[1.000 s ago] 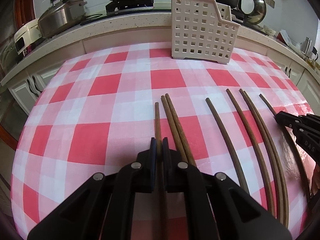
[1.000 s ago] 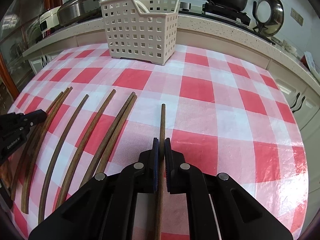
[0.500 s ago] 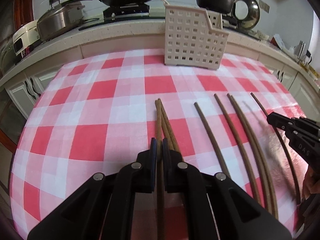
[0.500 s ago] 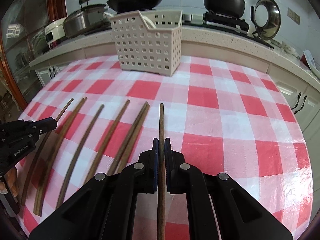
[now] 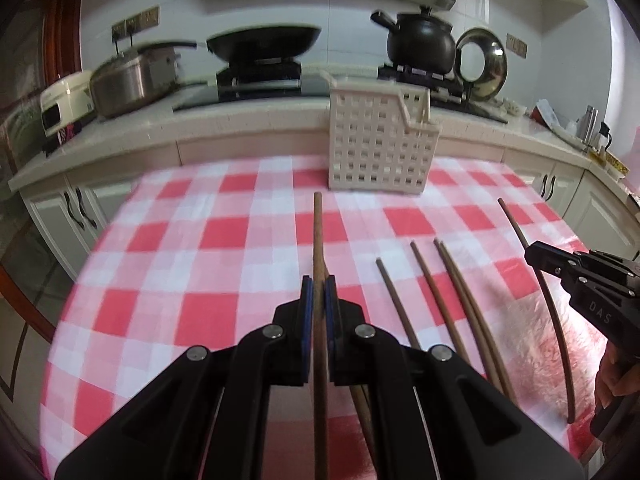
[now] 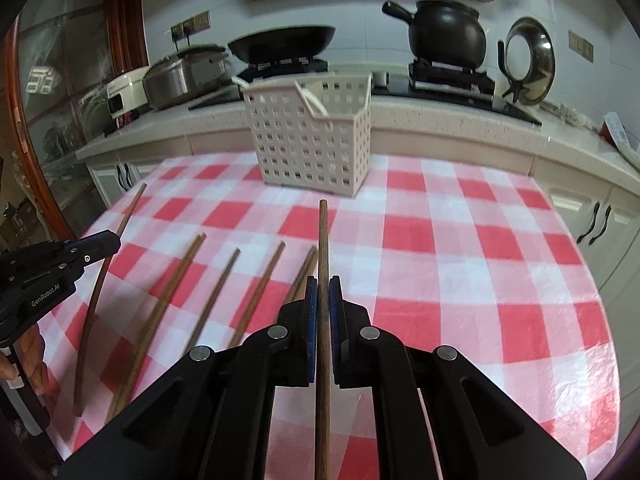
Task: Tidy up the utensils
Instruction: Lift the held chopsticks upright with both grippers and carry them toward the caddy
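Note:
My left gripper (image 5: 319,285) is shut on a brown wooden chopstick (image 5: 318,236), which points forward above the checked tablecloth. My right gripper (image 6: 323,285) is shut on another chopstick (image 6: 323,240), lifted the same way. Several more chopsticks (image 5: 452,280) lie in a row on the cloth between the two grippers, also seen as loose chopsticks (image 6: 216,296) in the right wrist view. A white perforated basket (image 5: 380,148) stands at the table's far edge; the basket (image 6: 312,140) holds a pale utensil. The right gripper (image 5: 534,254) shows at the right edge, the left gripper (image 6: 116,242) at the left edge.
The table (image 5: 224,272) wears a red-and-white checked cloth. Behind it runs a counter (image 5: 248,116) with a steel pot (image 5: 128,80), a black wok (image 5: 264,42), a black clay pot (image 5: 420,40) and a steel lid (image 5: 482,64). A hand (image 6: 32,356) holds the left gripper.
Both grippers have risen and tipped up, each lifting its chopstick off the cloth. The basket and counter now sit lower and farther in both views.

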### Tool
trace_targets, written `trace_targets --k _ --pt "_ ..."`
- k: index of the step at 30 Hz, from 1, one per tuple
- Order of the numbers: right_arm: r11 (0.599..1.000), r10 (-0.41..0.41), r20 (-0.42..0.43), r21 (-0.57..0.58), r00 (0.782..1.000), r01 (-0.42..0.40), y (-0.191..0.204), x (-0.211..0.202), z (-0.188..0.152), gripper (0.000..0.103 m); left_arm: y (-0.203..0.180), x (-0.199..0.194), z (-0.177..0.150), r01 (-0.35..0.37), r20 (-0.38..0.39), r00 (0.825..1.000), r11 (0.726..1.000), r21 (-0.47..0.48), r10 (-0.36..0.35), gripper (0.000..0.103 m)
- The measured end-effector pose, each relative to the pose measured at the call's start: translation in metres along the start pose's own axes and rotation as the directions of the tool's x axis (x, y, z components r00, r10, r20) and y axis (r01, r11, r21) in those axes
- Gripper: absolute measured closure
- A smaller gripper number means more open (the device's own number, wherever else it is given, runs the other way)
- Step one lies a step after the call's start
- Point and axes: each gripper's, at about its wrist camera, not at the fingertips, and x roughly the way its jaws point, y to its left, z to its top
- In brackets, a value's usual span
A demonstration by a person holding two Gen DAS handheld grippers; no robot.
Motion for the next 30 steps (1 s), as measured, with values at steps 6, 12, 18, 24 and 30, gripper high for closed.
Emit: trace_targets --k 6,12,18,24,30 --pt "1.0 0.008 0.1 -0.022 0.995 -0.006 0.007 -0.028 0.019 0.096 -0.003 -0.029 0.017 0.02 0.087 0.996 1.0 0.015 -0.021 0.097" --pt "0.998 0.009 0.177 -0.059 0.984 0.001 0.019 -0.052 0.032 0.096 -0.005 -0.054 0.028 0.005 0.176 0.984 0.999 0.033 -0.01 0.097" --pt "0.997 0.014 0.22 -0.077 0.975 0.003 0.025 -0.066 0.032 0.096 -0.003 -0.065 0.025 -0.013 0.22 0.976 0.999 0.05 0.001 0.097" --pt "0.997 0.029 0.294 -0.074 0.955 -0.007 0.028 -0.079 0.034 0.096 -0.007 -0.081 0.027 -0.014 0.305 0.952 0.998 0.058 -0.004 0.097" --pt "0.997 0.034 0.342 -0.071 0.939 -0.01 0.029 -0.086 0.04 0.096 -0.004 -0.084 0.031 -0.007 0.349 0.937 0.999 0.041 -0.008 0.097"
